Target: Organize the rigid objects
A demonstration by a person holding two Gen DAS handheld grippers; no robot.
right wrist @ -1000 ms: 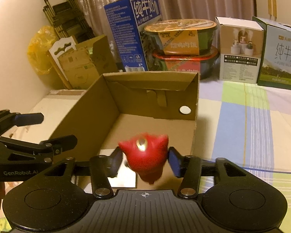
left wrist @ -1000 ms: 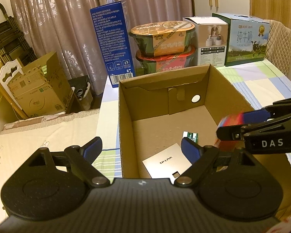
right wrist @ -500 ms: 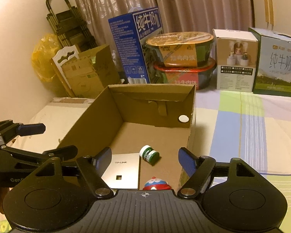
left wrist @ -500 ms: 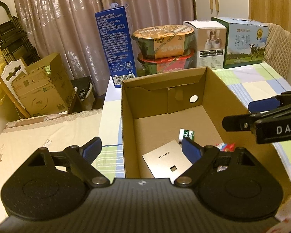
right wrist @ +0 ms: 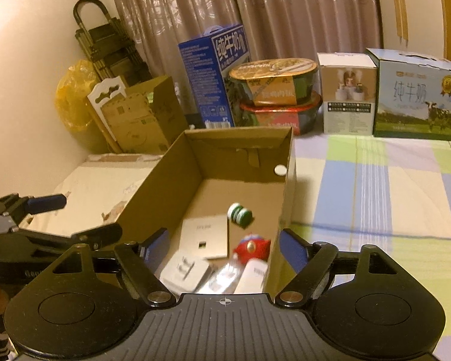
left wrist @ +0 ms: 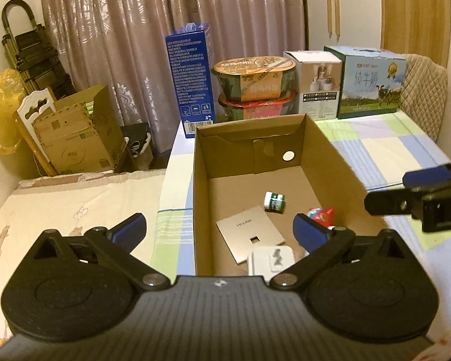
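Note:
An open cardboard box (left wrist: 201, 180) (right wrist: 165, 186) stands on the checked cloth. On its floor lie a flat TP-LINK box (left wrist: 249, 234) (right wrist: 204, 236), a small green-and-white jar (left wrist: 274, 201) (right wrist: 240, 215), a red toy (left wrist: 323, 216) (right wrist: 252, 248) and a white adapter (left wrist: 272, 258) (right wrist: 185, 270). My left gripper (left wrist: 219, 230) hovers above the box's near left side, its jaws opening with nothing held between them. The jaws of my right gripper (right wrist: 224, 245), above the near right side, are opening too, and they hold nothing. Each gripper appears at the edge of the other's view.
Behind the box stand a blue milk carton (left wrist: 191, 81), two stacked noodle bowls (left wrist: 254, 81), a white box (left wrist: 317, 85) and a green milk case (left wrist: 371, 81). Cardboard boxes (left wrist: 75, 132) lean at the left by the curtain. Checked cloth (right wrist: 375, 195) stretches right of the box.
The right gripper let go of the red toy, which now lies in the box. Both grippers drew back and up with jaws wider, and the white adapter came into view.

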